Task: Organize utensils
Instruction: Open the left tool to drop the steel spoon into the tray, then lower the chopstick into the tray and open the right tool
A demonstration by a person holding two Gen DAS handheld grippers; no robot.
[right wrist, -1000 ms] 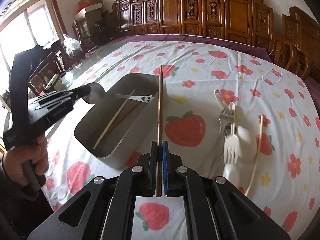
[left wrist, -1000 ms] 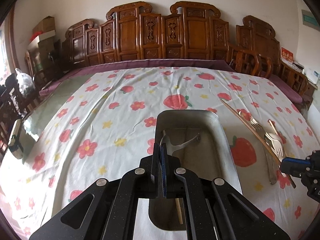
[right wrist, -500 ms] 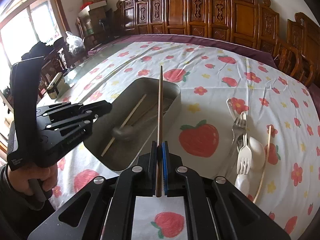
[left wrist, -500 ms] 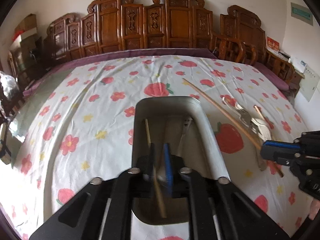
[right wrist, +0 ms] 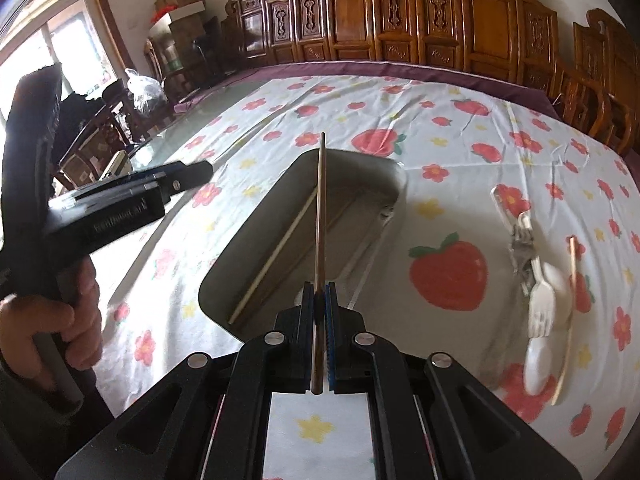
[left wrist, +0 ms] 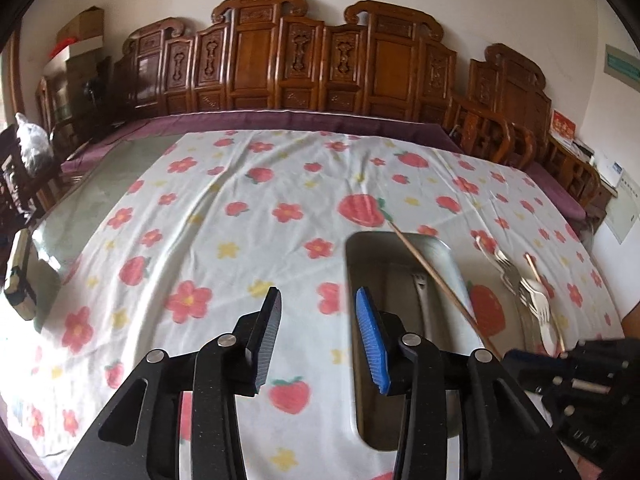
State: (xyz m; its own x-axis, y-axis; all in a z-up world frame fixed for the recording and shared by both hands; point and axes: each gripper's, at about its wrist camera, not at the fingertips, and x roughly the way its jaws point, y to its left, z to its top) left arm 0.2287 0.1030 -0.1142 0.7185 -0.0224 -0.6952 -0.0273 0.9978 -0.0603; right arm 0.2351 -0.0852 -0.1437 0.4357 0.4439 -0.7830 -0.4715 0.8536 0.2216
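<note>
A steel tray (left wrist: pixel 448 252) lies on the flowered cloth, with a metal utensil (left wrist: pixel 420 284) inside it. My left gripper (left wrist: pixel 318 296) hovers over the cloth just left of the tray; its jaws are opening and nothing is between them. My right gripper (right wrist: pixel 320 292) is shut on a dark brown chopstick (right wrist: pixel 320 208) that points out over the tray (right wrist: pixel 248 240). A pale chopstick (right wrist: pixel 276 256) lies in the tray. Right of the tray lies a pile of forks and a white spoon (right wrist: pixel 540 300) beside another pale chopstick (right wrist: pixel 570 280).
A person's hand (right wrist: pixel 76 320) grips the left gripper's handle at the table's near left edge. Carved wooden chairs (left wrist: pixel 320 60) line the far side. Bare glass tabletop (left wrist: pixel 80 208) shows left of the cloth, with a small box (left wrist: pixel 20 276) on it.
My left gripper let go of the metal utensil into the tray, opened, and moved left off the tray. My right gripper carried the brown chopstick left, over the tray.
</note>
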